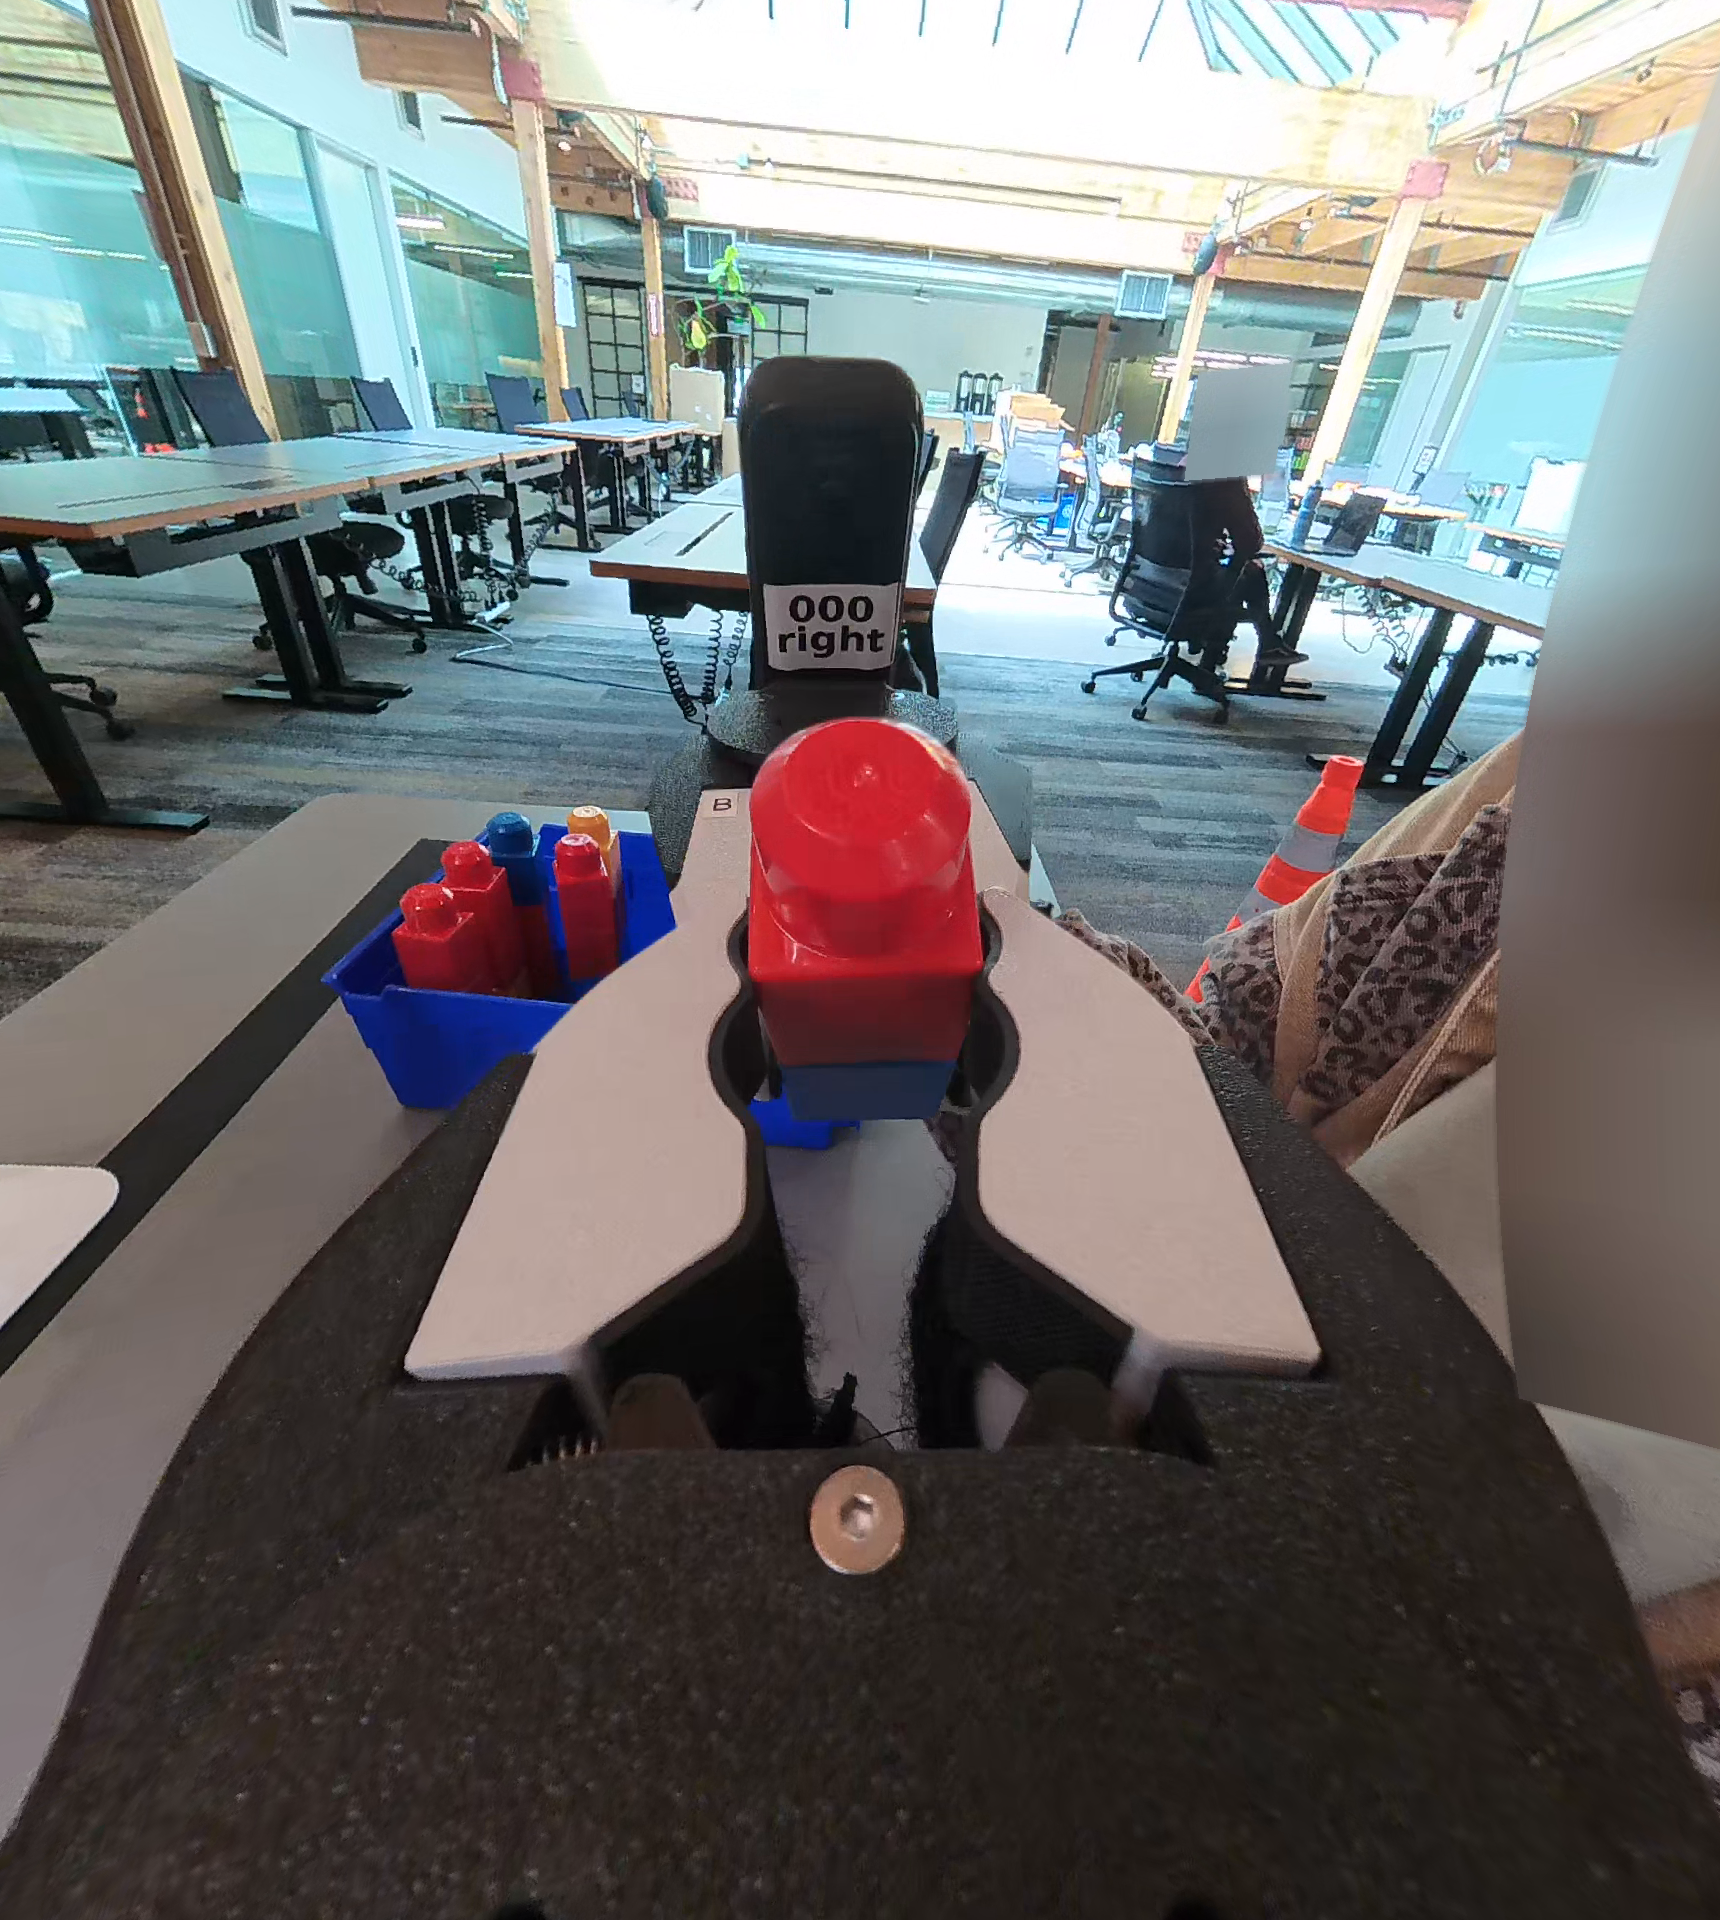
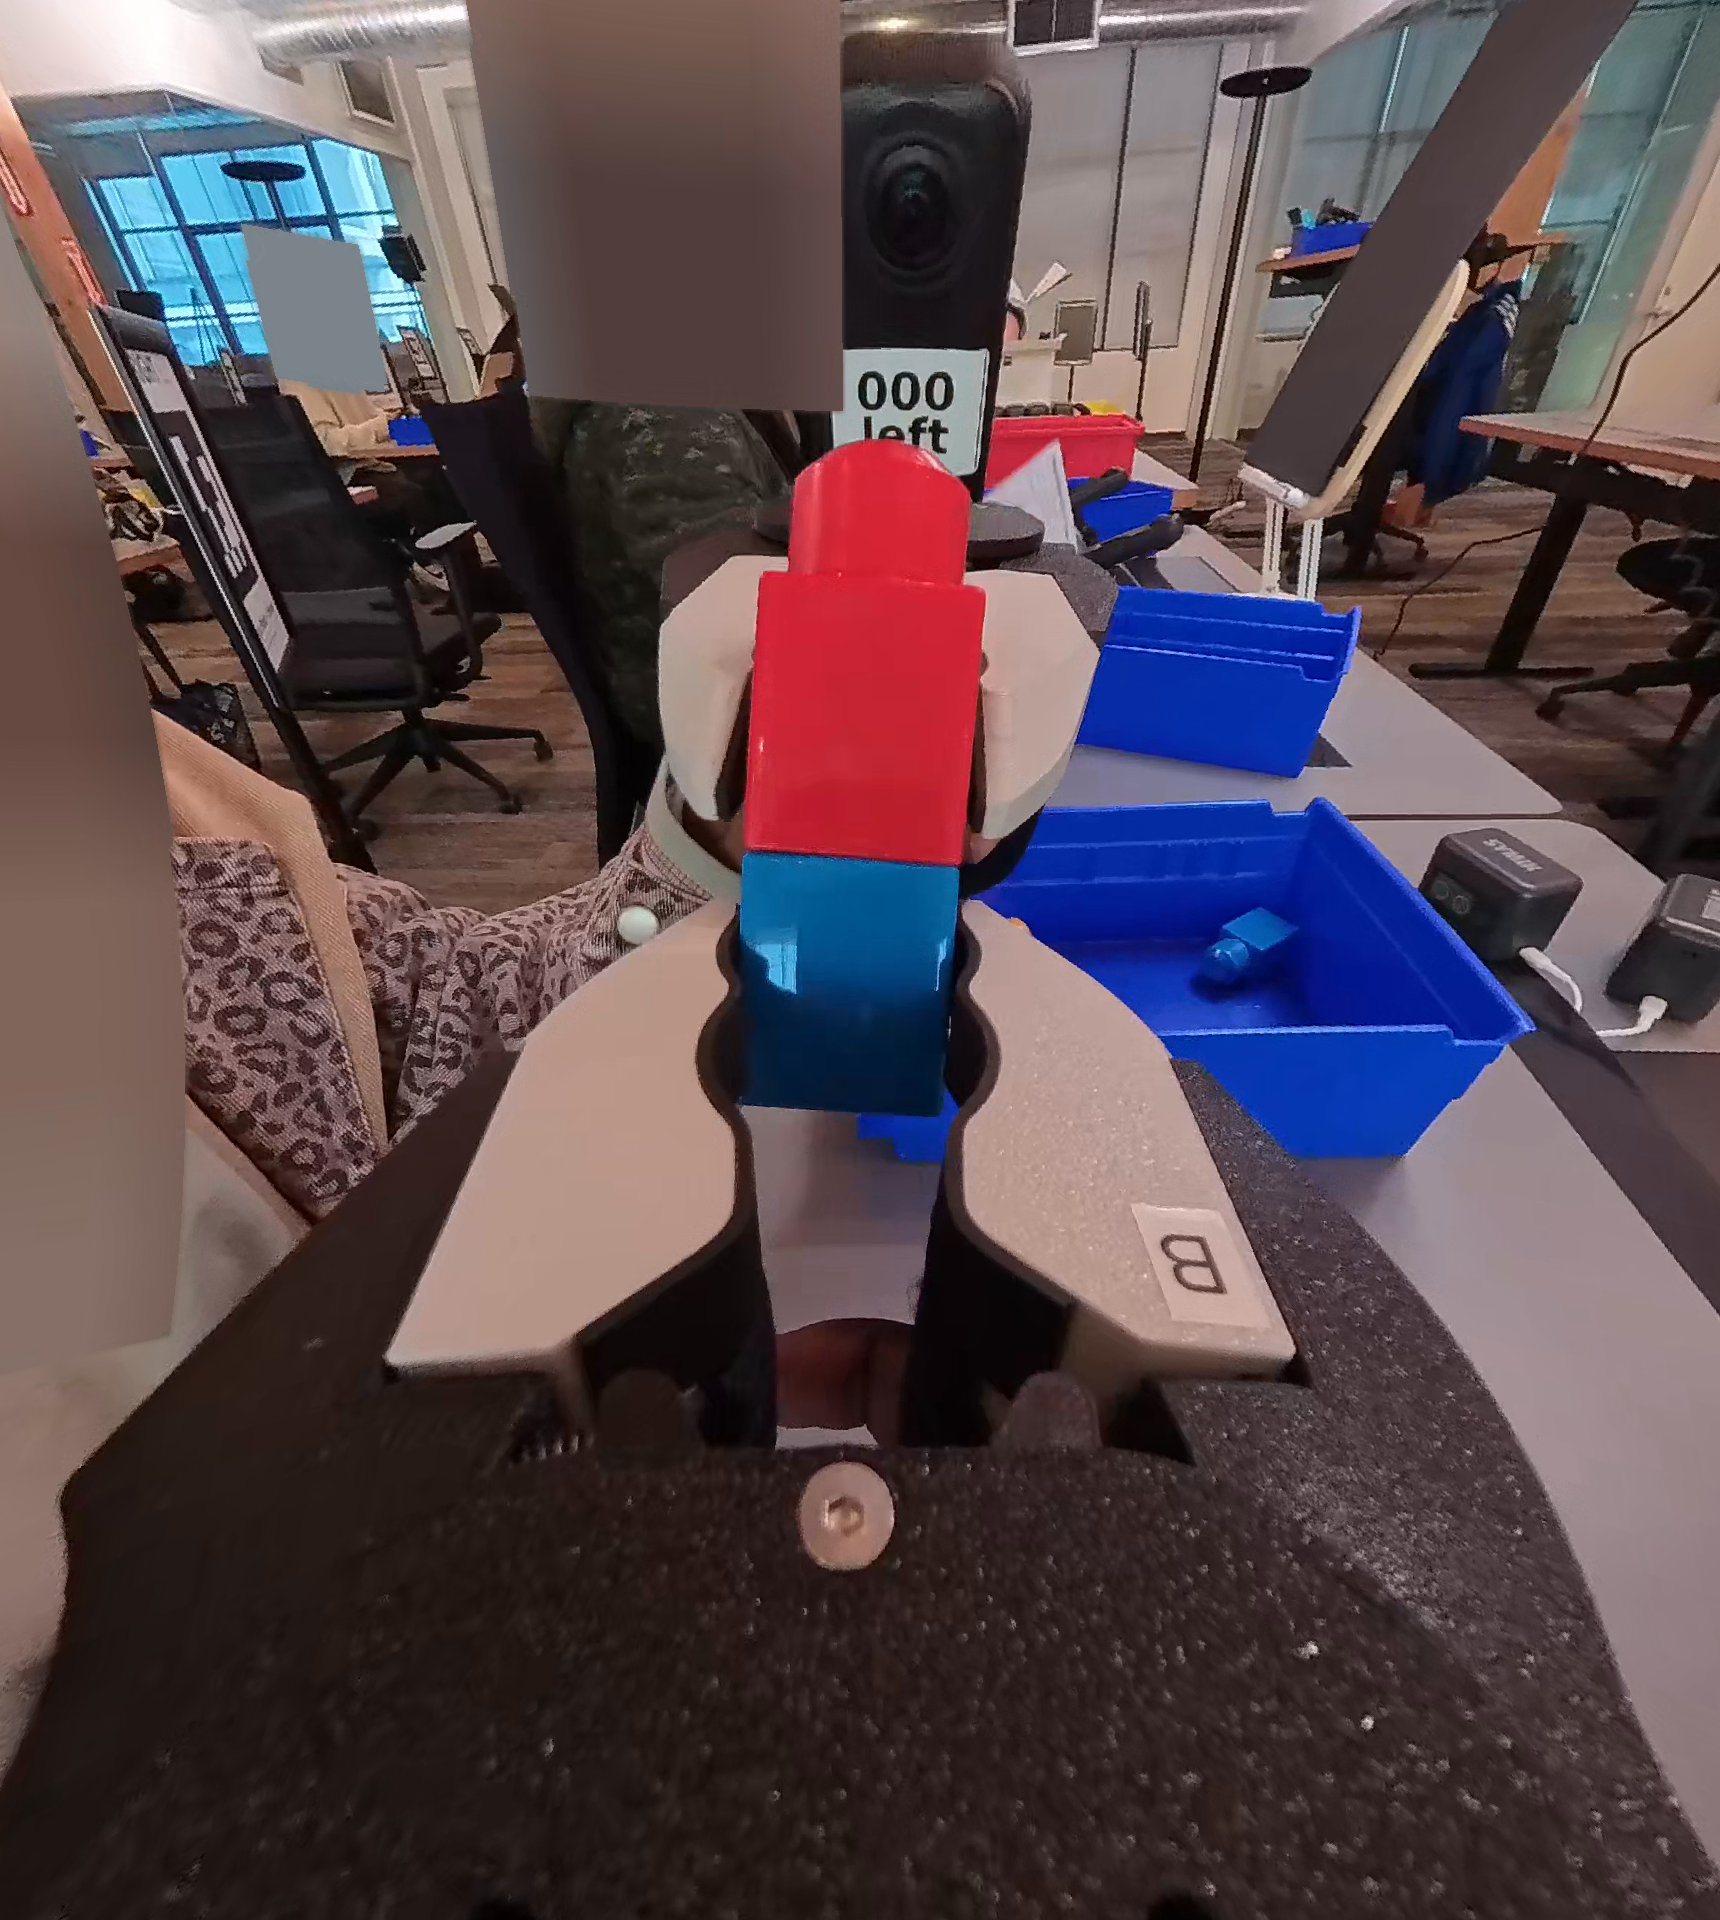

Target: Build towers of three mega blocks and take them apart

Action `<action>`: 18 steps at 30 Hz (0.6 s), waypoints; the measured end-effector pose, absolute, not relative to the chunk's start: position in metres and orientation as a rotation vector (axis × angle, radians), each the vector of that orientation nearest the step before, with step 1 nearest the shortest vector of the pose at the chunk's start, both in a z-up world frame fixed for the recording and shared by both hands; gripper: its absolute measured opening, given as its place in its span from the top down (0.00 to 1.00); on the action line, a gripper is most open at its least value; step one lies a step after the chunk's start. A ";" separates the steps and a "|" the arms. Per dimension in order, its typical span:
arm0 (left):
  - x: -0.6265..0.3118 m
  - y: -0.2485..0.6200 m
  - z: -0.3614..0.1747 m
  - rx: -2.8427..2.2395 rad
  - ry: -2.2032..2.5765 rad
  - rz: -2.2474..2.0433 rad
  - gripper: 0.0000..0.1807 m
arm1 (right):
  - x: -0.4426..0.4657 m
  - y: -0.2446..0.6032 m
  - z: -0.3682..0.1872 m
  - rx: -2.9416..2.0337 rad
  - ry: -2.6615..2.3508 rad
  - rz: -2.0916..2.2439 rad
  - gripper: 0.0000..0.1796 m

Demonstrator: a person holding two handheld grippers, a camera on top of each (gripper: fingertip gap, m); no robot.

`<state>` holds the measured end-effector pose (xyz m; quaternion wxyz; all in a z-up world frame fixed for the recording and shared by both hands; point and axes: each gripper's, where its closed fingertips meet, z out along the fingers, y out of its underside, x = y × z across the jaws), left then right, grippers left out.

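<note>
Red block (image 1: pixel 861 914) clamped in left gripper (image 1: pixel 866 997); right gripper (image 2: pixel 845 1018) clamps blue block (image 2: pixel 840 987) beneath.

White printed label (image 1: pixel 832 623) on camera of right gripper (image 2: pixel 851 935); similar label (image 2: pixel 913 410) on camera of left gripper (image 1: pixel 861 914); lettered sticker (image 2: pixel 1194 1262) on finger; branding on two chargers (image 2: pixel 1495 883).

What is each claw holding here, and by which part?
Left claw grips the red plastic block by its sides; right claw grips the blue plastic block beneath, likewise.

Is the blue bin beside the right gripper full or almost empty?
Almost empty. In the right wrist view the blue bin shows a bare floor with only one blue block lying on its side.
</note>
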<state>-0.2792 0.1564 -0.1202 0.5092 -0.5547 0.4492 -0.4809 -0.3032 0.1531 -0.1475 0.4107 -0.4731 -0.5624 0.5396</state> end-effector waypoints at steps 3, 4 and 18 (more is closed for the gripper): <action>-0.280 0.156 -0.123 -1.355 1.088 -1.151 0.80 | -0.304 0.153 -0.150 -1.198 -1.429 1.358 0.81; -0.280 0.157 -0.122 -1.360 1.083 -1.152 0.80 | -0.304 0.153 -0.150 -1.199 -1.426 1.360 0.81; -0.329 0.154 -0.129 -1.493 1.060 -0.741 0.56 | -0.299 0.156 -0.135 -1.109 -1.360 1.354 0.81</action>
